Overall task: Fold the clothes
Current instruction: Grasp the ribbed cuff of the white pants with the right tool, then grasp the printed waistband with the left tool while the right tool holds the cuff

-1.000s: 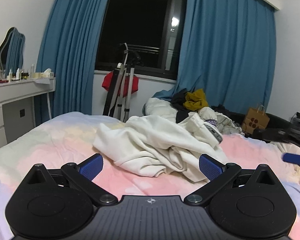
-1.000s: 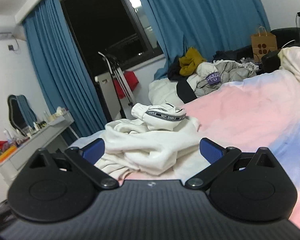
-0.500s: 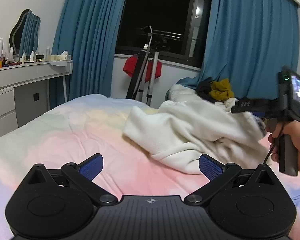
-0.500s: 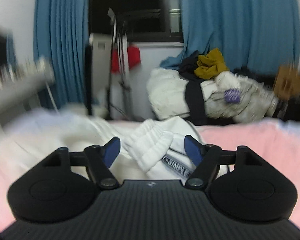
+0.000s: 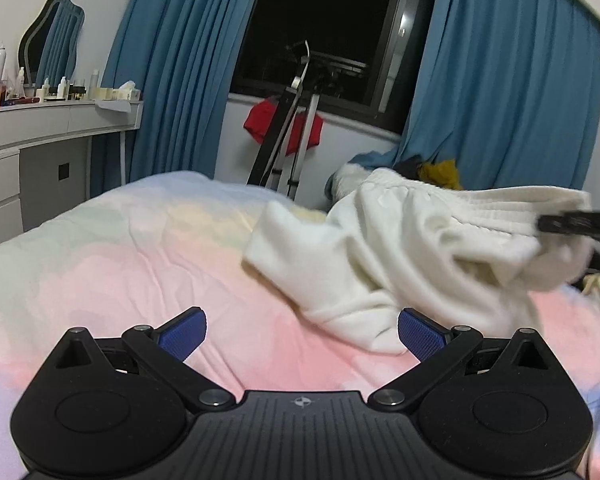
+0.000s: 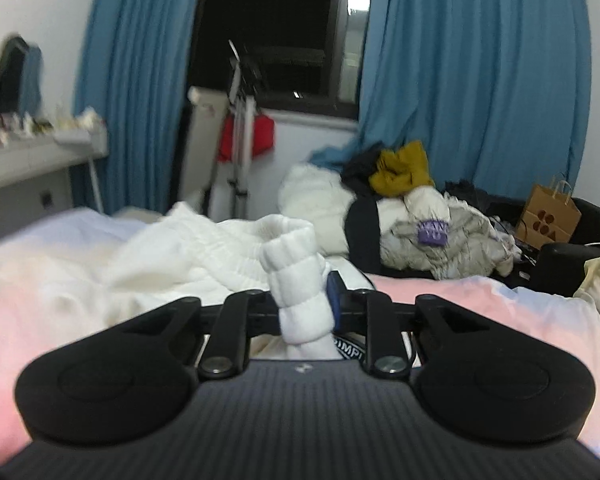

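A crumpled white garment (image 5: 400, 248) lies on the pink and pastel bedspread (image 5: 140, 248). My left gripper (image 5: 300, 334) is open and empty, low over the bed in front of the garment. My right gripper (image 6: 306, 300) is shut on the garment's ribbed white band (image 6: 296, 276) and holds it up off the bed; it shows as a dark bar at the right edge of the left wrist view (image 5: 576, 222). The rest of the garment (image 6: 172, 256) trails left over the bed.
A pile of other clothes (image 6: 412, 216) lies beyond the bed's far edge, with a brown paper bag (image 6: 548, 218) to its right. A white dresser (image 5: 28, 152) stands at the left. A folded stand (image 5: 284, 128) leans under the window between blue curtains.
My right gripper has shut on the white garment's ribbed band and lifted it. The left gripper has stayed open and drifted a little closer to the garment.
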Demonstrator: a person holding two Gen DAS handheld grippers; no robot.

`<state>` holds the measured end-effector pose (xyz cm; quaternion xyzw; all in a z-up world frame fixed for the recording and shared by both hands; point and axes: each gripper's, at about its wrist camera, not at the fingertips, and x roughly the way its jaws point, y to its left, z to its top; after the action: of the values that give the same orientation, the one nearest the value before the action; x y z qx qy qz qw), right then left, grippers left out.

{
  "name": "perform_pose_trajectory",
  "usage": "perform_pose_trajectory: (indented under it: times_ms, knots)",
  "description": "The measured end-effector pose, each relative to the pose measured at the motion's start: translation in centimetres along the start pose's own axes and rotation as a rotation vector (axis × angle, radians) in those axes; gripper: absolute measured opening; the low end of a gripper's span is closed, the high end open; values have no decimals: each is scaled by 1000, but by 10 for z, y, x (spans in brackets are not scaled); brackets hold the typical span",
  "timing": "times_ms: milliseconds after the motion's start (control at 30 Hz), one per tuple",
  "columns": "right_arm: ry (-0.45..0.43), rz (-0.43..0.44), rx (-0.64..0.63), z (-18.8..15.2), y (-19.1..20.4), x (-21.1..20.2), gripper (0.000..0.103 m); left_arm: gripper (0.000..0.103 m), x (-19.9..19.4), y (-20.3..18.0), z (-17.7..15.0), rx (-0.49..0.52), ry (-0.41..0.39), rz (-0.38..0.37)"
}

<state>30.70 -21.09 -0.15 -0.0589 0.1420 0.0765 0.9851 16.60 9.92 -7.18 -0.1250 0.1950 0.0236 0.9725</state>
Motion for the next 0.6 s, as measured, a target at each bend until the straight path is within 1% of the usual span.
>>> perform_pose_trajectory:
  times_ms: [67,200,267,333,400,467,533,600]
  knots:
    - [-41,35,13,2,3,-43,23,103,-14,2,5,-30,-16,-28]
    - [-93,85,16,-10,18,-124,22,103,-46,4,11,-70,-44,-91]
    - [-100,112,16,-23,25,-161,22,103,-64,5,13,-82,-54,-117]
    - [-89,136,29,-37,31,-189,22,103,-80,6,14,-98,-68,-141]
    - [-64,142,4,-55,40,-209,22,103,-97,7,13,-110,-74,-161]
    - [-8,153,-1,-71,45,-215,22,103,-107,6,11,-121,-50,-163]
    - [91,172,5,-88,49,-213,22,103,-115,6,9,-141,-17,-173]
    - [156,180,20,-106,51,-206,22,103,-120,6,4,-162,14,-168]
